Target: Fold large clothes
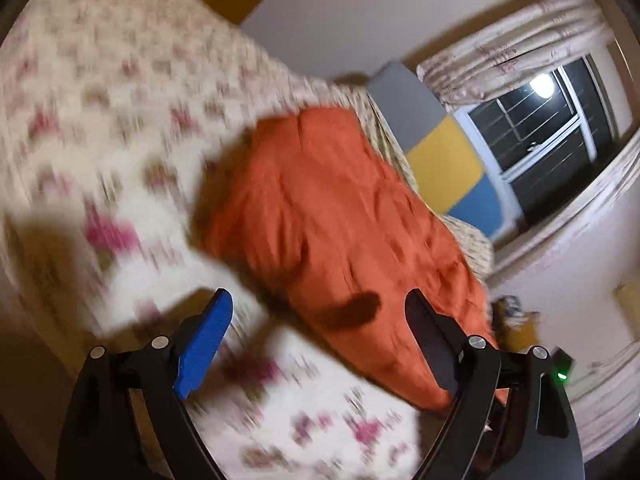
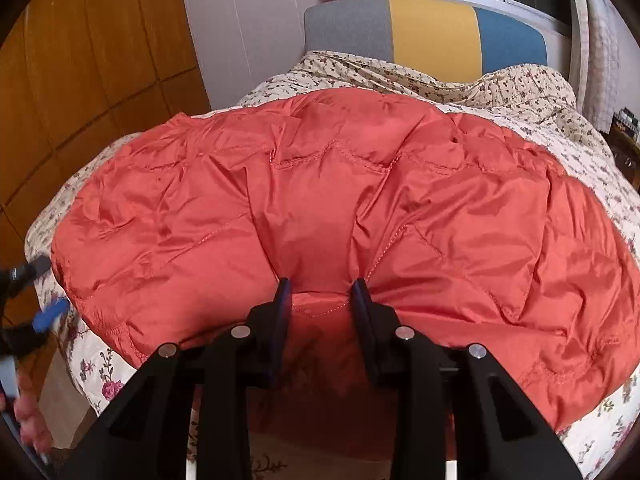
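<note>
Floral bedding (image 2: 560, 128) covers the bed on which the orange quilted jacket (image 2: 320, 184) is spread, with wooden panelling at the left and a grey, yellow and blue headboard (image 2: 428, 36) behind. At the left, the left gripper (image 1: 320, 316) is carried with its jaws wide and nothing between them, near the jacket's edge but apart from it. At the right, the right gripper (image 2: 320, 292) is clamped on a gathered pinch of the near hem, fabric bunching at its pads.

The jacket is judged light, soft and slippery (padded shell); seams or hem edges are the recommended hold points.

Stitch lines and creases are resolved only in the right wrist view. The window (image 1: 548, 128) and curtain are shown more fully in the left wrist view, which is blurred.
</note>
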`<state>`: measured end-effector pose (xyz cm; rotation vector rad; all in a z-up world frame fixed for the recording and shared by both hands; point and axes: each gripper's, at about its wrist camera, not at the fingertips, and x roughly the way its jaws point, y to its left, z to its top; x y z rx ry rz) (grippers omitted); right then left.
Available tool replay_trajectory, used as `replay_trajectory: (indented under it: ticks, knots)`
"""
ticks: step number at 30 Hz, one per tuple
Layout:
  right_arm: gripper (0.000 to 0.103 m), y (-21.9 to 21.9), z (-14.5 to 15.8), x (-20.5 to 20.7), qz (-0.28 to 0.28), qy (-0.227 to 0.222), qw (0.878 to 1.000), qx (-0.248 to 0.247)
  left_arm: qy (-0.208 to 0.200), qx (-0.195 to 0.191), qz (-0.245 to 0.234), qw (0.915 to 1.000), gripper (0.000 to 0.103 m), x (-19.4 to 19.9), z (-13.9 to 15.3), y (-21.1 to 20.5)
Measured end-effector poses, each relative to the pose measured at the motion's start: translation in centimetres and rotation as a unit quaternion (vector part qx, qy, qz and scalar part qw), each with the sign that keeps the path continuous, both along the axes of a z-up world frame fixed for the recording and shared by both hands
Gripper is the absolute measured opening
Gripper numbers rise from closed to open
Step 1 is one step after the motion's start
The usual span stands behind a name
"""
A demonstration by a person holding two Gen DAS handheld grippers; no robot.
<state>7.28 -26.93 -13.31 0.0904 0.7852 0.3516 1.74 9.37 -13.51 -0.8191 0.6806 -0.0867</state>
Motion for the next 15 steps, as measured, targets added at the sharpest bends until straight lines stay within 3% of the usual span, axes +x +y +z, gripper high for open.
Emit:
replay_trajectory:
  ticks: [4, 8, 10, 11, 12, 15]
  knots:
    - [0.031, -0.4, -0.1, -0.2, 0.003, -0.002, 1.0, 0.005, -0.005, -0.007, -0.001, 1.0, 0.087, 1.8, 0.4, -0.4]
    - [0.031, -0.7, -0.1, -0.4, 0.004, 0.0, 1.0, 0.015, 0.008, -0.075, 0.034, 0.9965, 0.087, 4.6, -0.6, 1.6]
    - [0.031, -0.8, 0.0, -0.6, 0.005, -0.001, 1.0, 0.015, 0.0, -0.091, 0.06, 0.994, 0.086, 5.1, -0.8, 2.3]
    - [0.031, -0.8, 0.0, -0.5, 0.005, -0.001, 1.0, 0.015, 0.006, -0.089, 0.069, 0.9936, 0.078, 5.5, -0.7, 2.5]
    - [0.031, -0.9, -0.1, -0.5, 0.006, 0.0, 1.0, 0.016, 0.01, -0.09, 0.074, 0.9931, 0.062, 5.7, -0.8, 2.7]
    - [0.031, -0.9, -0.3, -0.5, 0.004, 0.001, 1.0, 0.018, 0.019, -0.117, 0.081, 0.9896, 0.044, 6.1, -1.1, 3.1]
